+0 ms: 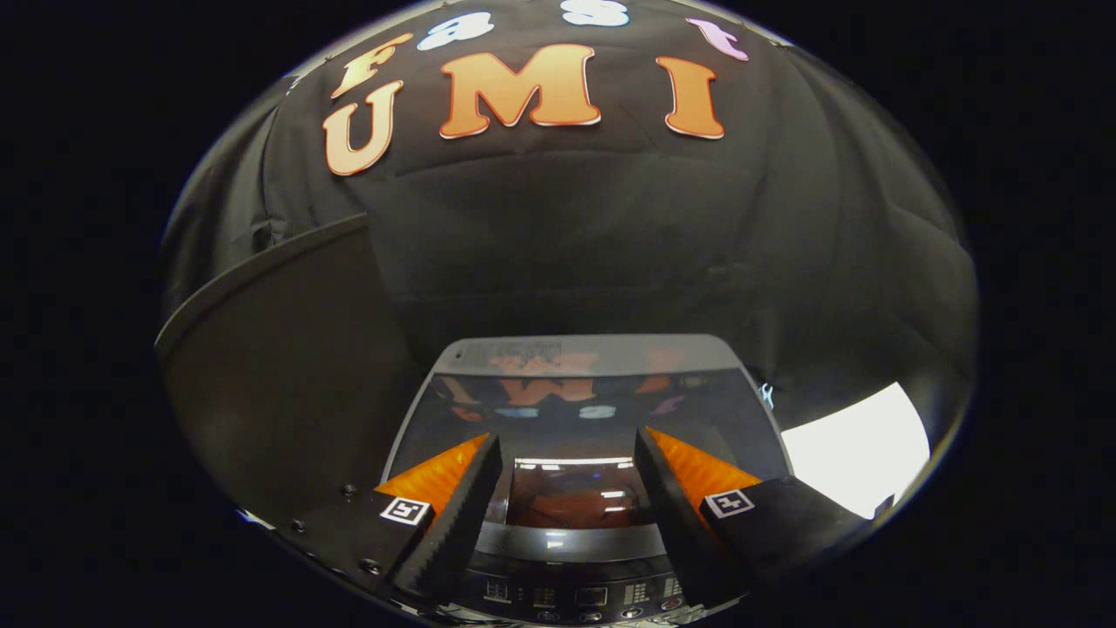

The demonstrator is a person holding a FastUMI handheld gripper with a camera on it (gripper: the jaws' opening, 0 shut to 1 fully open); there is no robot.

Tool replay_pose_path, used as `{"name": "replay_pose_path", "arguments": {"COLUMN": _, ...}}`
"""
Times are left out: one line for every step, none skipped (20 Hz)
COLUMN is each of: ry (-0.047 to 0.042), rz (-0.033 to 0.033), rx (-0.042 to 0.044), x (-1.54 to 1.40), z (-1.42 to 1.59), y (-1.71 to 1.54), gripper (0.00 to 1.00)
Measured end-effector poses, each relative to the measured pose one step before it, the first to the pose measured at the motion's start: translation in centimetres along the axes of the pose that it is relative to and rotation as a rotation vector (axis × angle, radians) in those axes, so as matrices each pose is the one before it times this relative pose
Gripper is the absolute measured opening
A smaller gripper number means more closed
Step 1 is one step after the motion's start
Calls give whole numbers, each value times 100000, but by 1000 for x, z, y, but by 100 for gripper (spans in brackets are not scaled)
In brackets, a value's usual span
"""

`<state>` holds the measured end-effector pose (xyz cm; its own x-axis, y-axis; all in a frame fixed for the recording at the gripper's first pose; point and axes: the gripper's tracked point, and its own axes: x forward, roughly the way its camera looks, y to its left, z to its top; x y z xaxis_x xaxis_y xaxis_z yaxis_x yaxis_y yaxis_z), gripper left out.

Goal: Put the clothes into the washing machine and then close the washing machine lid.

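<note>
In the gripper view we look down along the gripper (567,488) onto the top of the washing machine (575,358). The two fingers (458,510) stand well apart with nothing between them; neither one touches anything we can make out, and both hang above the front part of the machine.

The washing machine lid (575,410) lies down flat over the opening. It is dark and glossy, and it mirrors the booth wall above it. A paler grey band runs along the lid's rear edge, beyond the fingertips. Between the fingers we see the front portion of the lid, where a bright strip of light is reflected, and under the glass there is a reddish-brown patch; we cannot tell whether that is clothing inside the tub or only a reflection.

Nearer to us than the lid, at the machine's front edge and between the bases of the fingers, runs the control panel (575,597), with a row of small buttons and little display squares. They are too small for us to make out.

To the left of the machine stands a dark flat panel (279,384), tilted, with a thin pale upper edge. To the right of the machine, beside the right finger, lies a bright white surface (859,449). Behind it all hangs the black cloth wall (610,235).
</note>
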<state>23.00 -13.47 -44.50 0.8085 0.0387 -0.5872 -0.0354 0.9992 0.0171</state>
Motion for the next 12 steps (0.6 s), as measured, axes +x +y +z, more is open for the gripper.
{"name": "replay_pose_path", "arguments": {"ry": 2063, "rz": 128, "rx": 613, "x": 224, "z": -802, "y": -23, "gripper": 99}}
{"name": "replay_pose_path", "arguments": {"ry": 2146, "rz": -219, "rx": 707, "x": 246, "z": -1078, "y": -66, "gripper": 99}}
{"name": "replay_pose_path", "arguments": {"ry": 2217, "rz": 213, "rx": 539, "x": 340, "z": -863, "y": -28, "gripper": 99}}
{"name": "replay_pose_path", "arguments": {"ry": 1876, "rz": -442, "rx": 240, "x": 9, "z": -846, "y": -172, "gripper": 99}}
{"name": "replay_pose_path", "arguments": {"ry": 1657, "rz": -101, "rx": 21, "x": 195, "z": -746, "y": -99, "gripper": 99}}
{"name": "replay_pose_path", "arguments": {"ry": 554, "rz": -115, "rx": 227, "x": 191, "z": -435, "y": -108, "gripper": 99}}
{"name": "replay_pose_path", "arguments": {"ry": 1393, "rz": 4, "rx": 295, "x": -132, "z": -530, "y": 23, "gripper": 99}}
{"name": "replay_pose_path", "arguments": {"ry": 574, "rz": 110, "rx": 746, "x": -58, "z": -148, "y": 7, "gripper": 99}}
{"name": "replay_pose_path", "arguments": {"ry": -86, "rz": 436, "rx": 836, "x": 32, "z": 142, "y": 140, "gripper": 99}}
{"name": "replay_pose_path", "arguments": {"ry": -870, "rz": -27, "rx": 506, "x": -249, "z": 238, "y": -26, "gripper": 99}}
{"name": "replay_pose_path", "arguments": {"ry": -1112, "rz": -330, "rx": 188, "x": -518, "z": 456, "y": -216, "gripper": 99}}
{"name": "replay_pose_path", "arguments": {"ry": -1177, "rz": 128, "rx": 221, "x": -561, "z": 788, "y": 29, "gripper": 99}}
